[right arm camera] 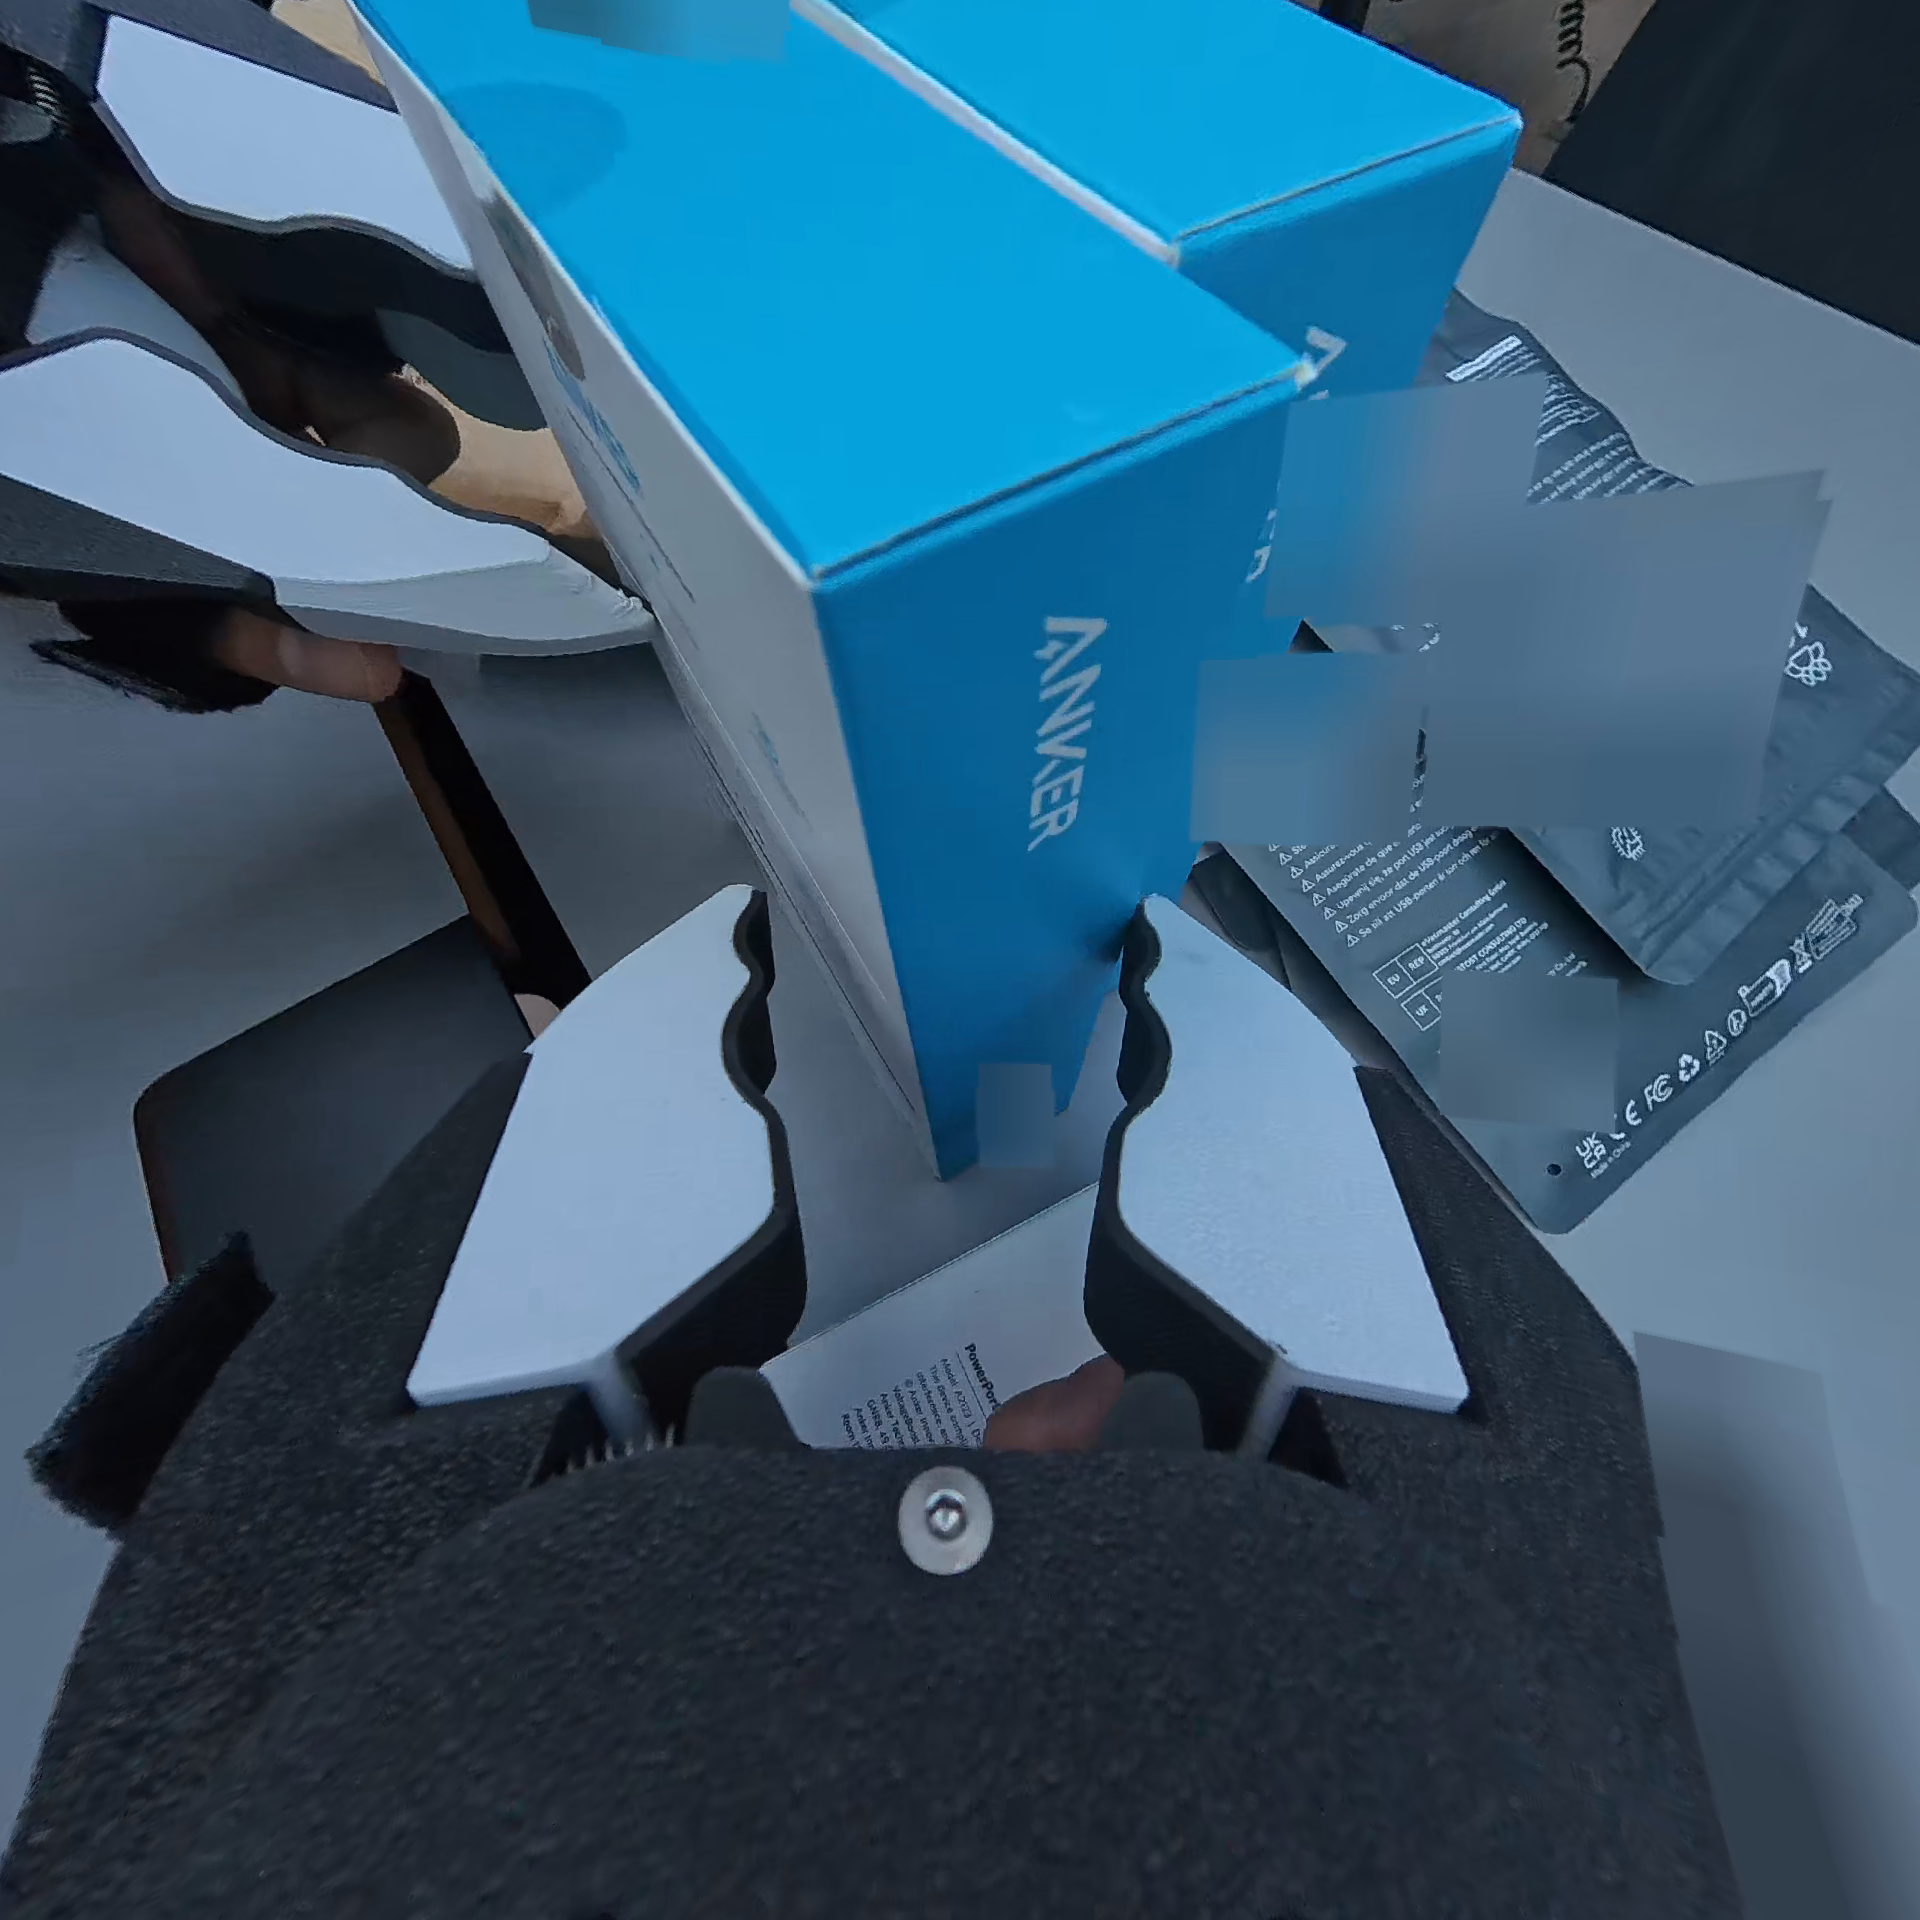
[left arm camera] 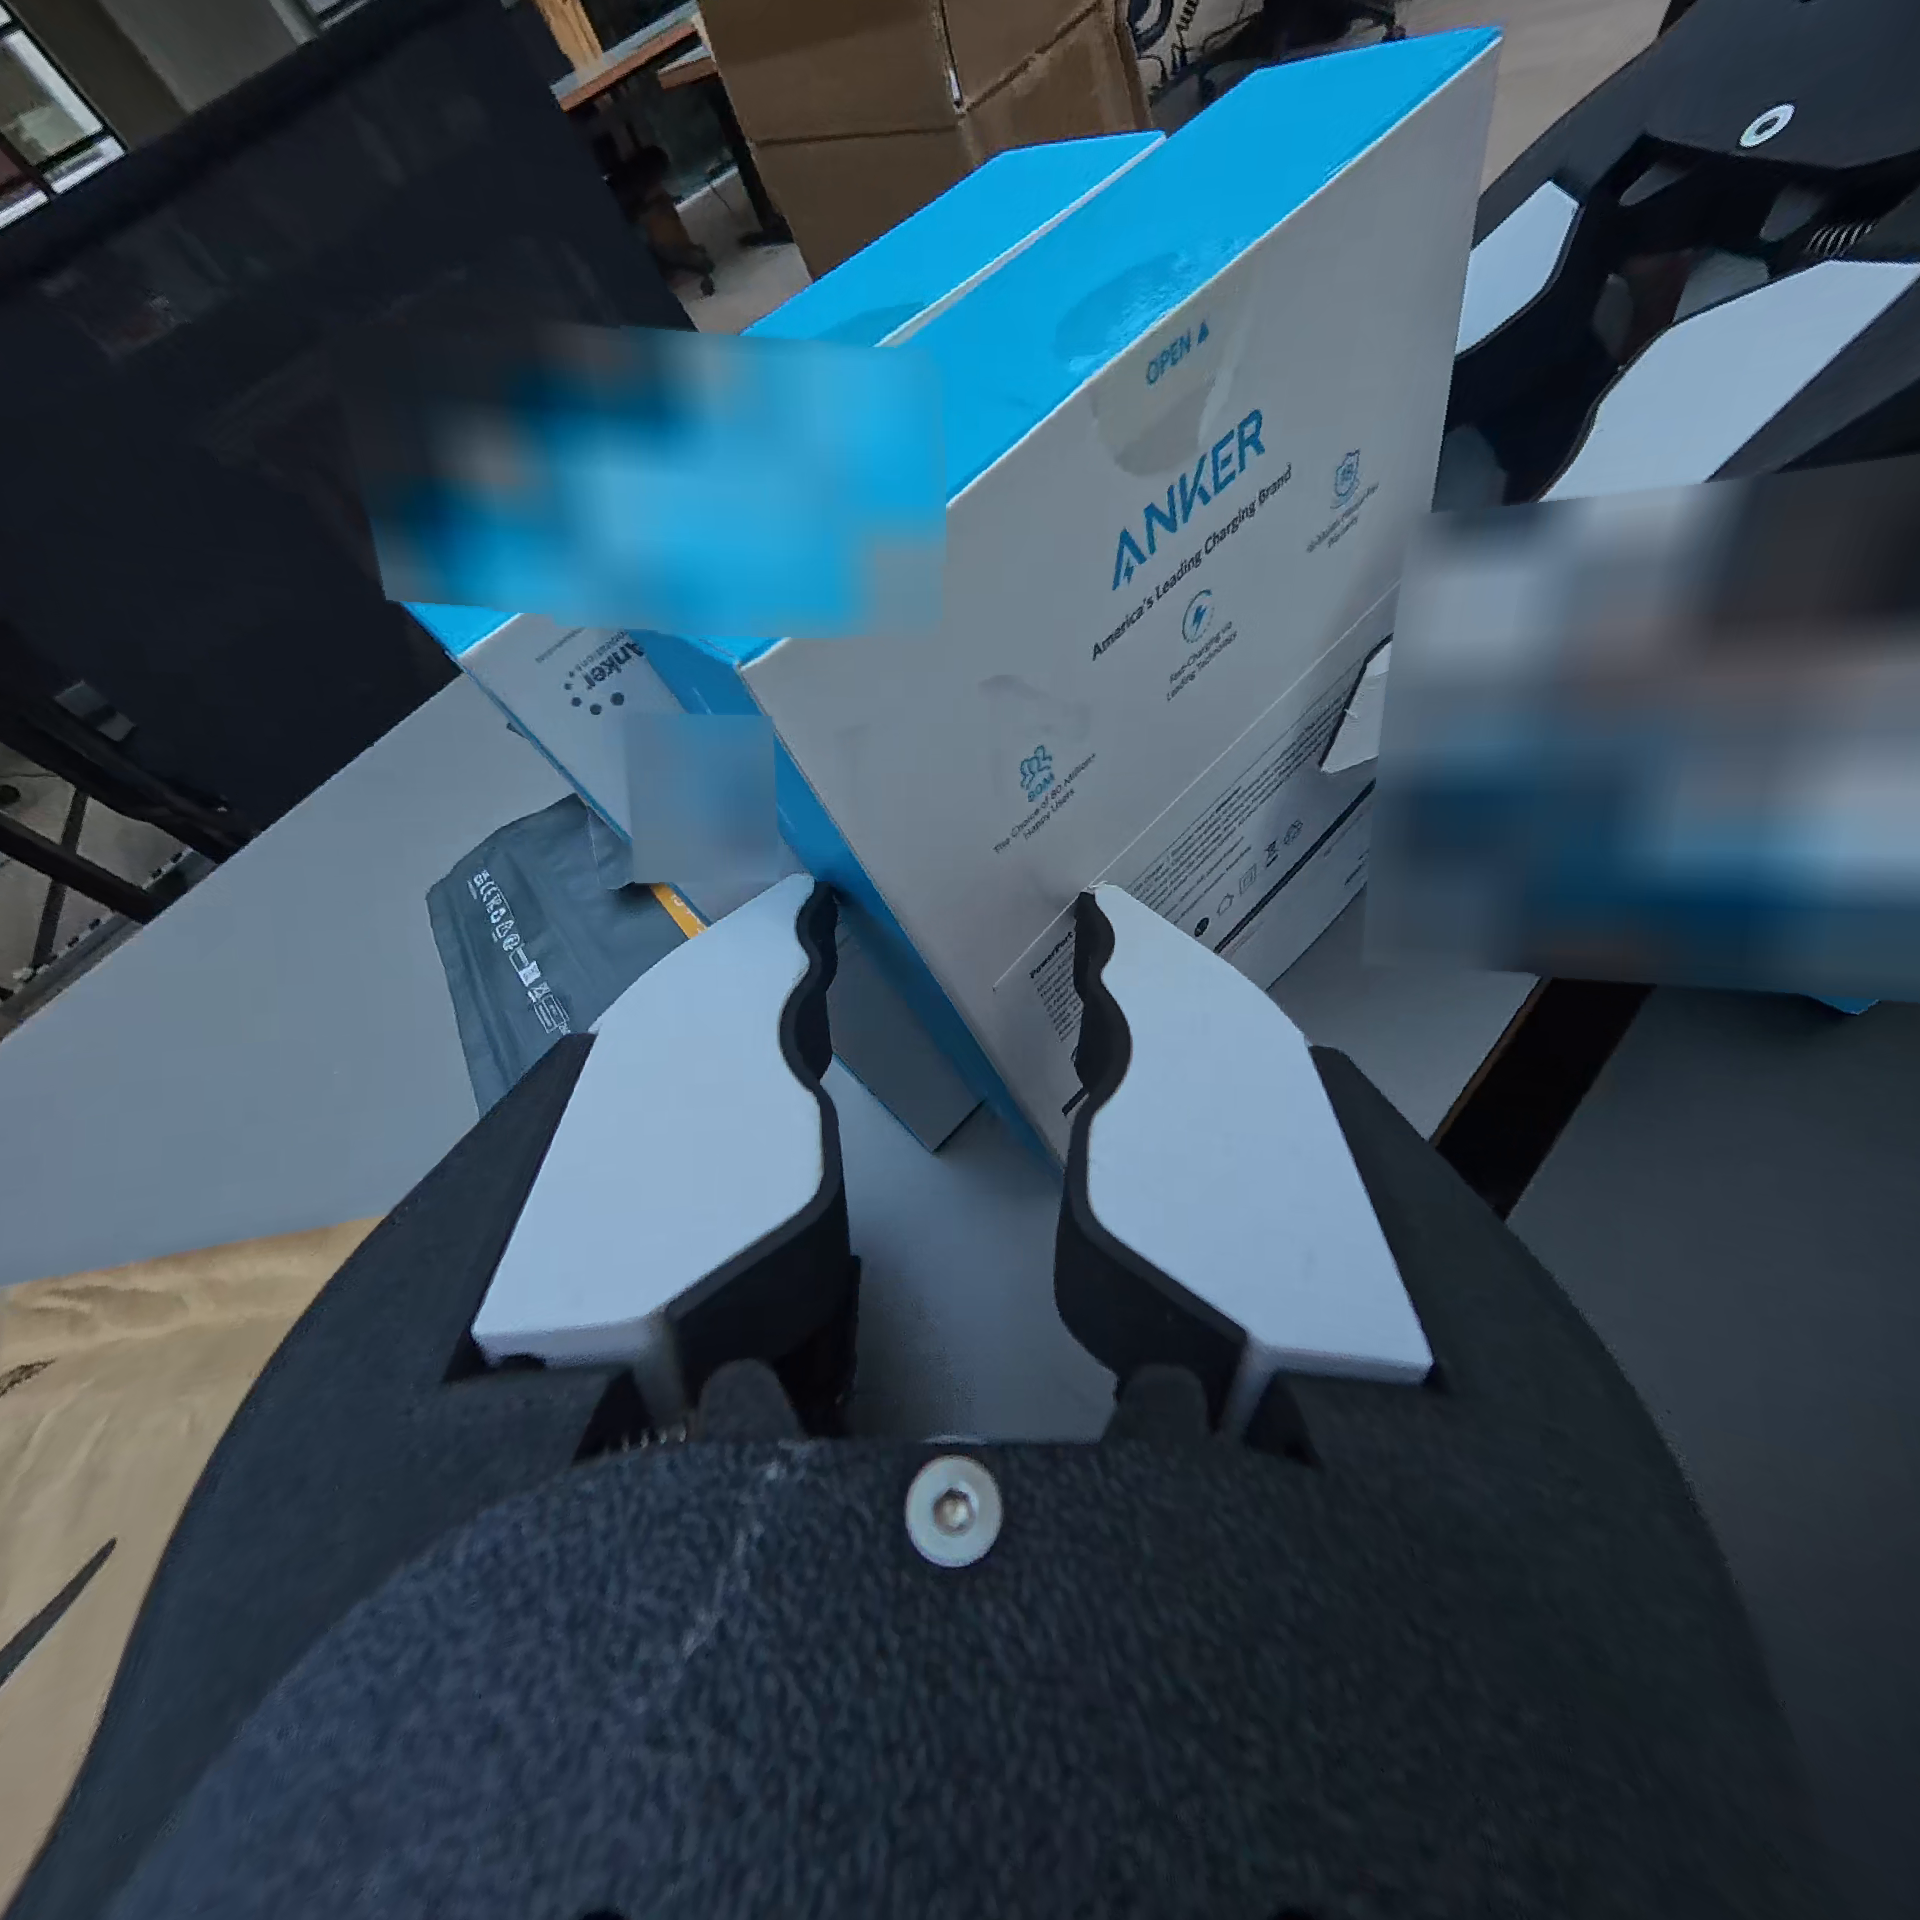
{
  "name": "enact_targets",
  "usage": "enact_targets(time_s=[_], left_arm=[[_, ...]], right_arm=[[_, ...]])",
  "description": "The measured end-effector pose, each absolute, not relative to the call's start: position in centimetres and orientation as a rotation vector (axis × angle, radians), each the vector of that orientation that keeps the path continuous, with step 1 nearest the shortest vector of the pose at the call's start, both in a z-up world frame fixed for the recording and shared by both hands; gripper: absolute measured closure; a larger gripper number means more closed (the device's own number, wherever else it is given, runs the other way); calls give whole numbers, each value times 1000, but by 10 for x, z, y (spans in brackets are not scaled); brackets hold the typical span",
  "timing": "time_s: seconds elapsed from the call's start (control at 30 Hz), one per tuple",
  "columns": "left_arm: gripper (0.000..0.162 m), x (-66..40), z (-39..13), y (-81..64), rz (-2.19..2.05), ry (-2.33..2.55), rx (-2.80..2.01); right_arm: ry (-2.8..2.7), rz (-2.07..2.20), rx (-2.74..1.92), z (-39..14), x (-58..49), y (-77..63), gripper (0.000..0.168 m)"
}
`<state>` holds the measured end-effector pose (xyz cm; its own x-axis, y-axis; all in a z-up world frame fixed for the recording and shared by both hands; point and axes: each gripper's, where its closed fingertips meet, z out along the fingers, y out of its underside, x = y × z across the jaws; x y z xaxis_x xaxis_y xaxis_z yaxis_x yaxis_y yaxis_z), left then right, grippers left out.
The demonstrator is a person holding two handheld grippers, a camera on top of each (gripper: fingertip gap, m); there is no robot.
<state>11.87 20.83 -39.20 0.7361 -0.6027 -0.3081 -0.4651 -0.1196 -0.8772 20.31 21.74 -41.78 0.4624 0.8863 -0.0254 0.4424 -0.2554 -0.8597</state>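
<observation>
Left gripper sits with fingers apart, straddling the lower corner of the near box, which stands upright on the table. Right gripper is spread too, around the opposite corner. A second box stands just behind, both closed. Grey pouches lie beside them.

Left wrist view: looked forward along own fingers at white face of blue-and-white box — very near, slightly downward.
Right wrist view: faced same box's blue side, close.
Shared: box, grey table — opposite corners.
</observation>
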Motion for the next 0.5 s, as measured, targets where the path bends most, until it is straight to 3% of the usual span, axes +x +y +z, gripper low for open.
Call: enact_targets(time_s=[0.2, 0.37, 0.5], left_arm=[[126, 110, -384, 204, -69, 854, -1734], [122, 79, -357, 169, -141, 665, -1820], [118, 55, -346, 95, -276, 606, -1965]], right_arm=[[-1044, 661, -1885, -408, 210, 225, 96], [-985, 672, -1918, -395, 231, 212, 87], [-813, 706, -1924, -367, 260, 165, 94]])
